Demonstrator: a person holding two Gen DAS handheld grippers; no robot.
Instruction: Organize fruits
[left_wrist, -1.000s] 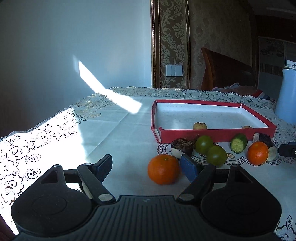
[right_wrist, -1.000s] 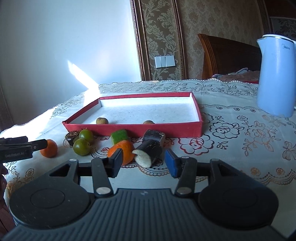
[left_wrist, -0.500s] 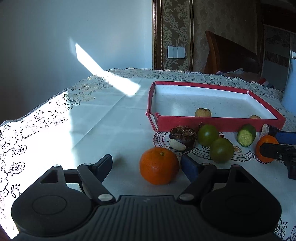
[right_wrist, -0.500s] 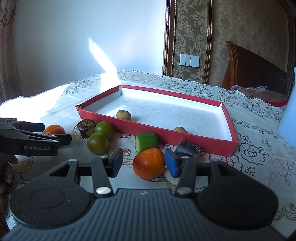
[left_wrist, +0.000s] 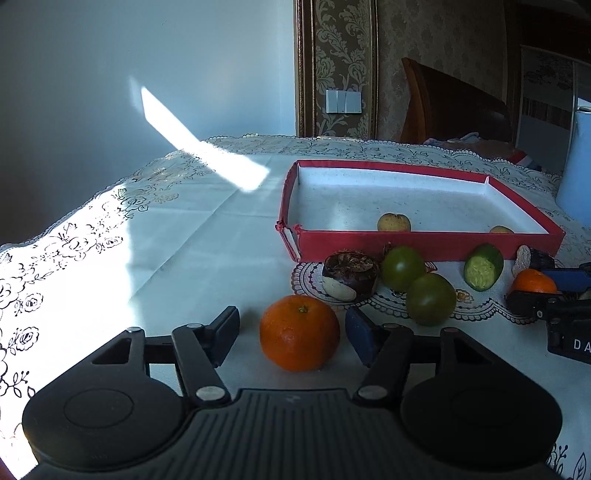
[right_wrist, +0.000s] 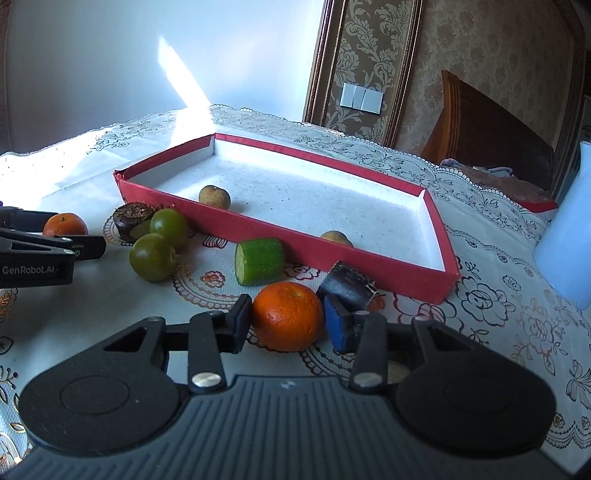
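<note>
In the left wrist view an orange (left_wrist: 299, 332) lies on the tablecloth between the fingers of my left gripper (left_wrist: 291, 328). Its jaws are closing, with narrow gaps still showing on both sides. In the right wrist view a second orange (right_wrist: 288, 317) sits between the pads of my right gripper (right_wrist: 288, 321), whose closing jaws touch it on both sides. Behind the fruit stands the red tray (right_wrist: 258, 221) with two small tan fruits (right_wrist: 214, 195) inside. Two green fruits (left_wrist: 430, 299), a cucumber piece (right_wrist: 258, 260) and a brown fruit (left_wrist: 351, 275) lie in front of the tray.
A dark cut piece (right_wrist: 347, 286) lies just behind my right blue pad. A pale blue kettle (right_wrist: 569, 229) stands at the right. A wooden chair back (left_wrist: 450, 107) is beyond the table. The tablecloth left of the tray is bare and sunlit.
Both grippers have come forward around their oranges and their jaws have narrowed. The right view has swung left from the dark cut piece onto the orange.
</note>
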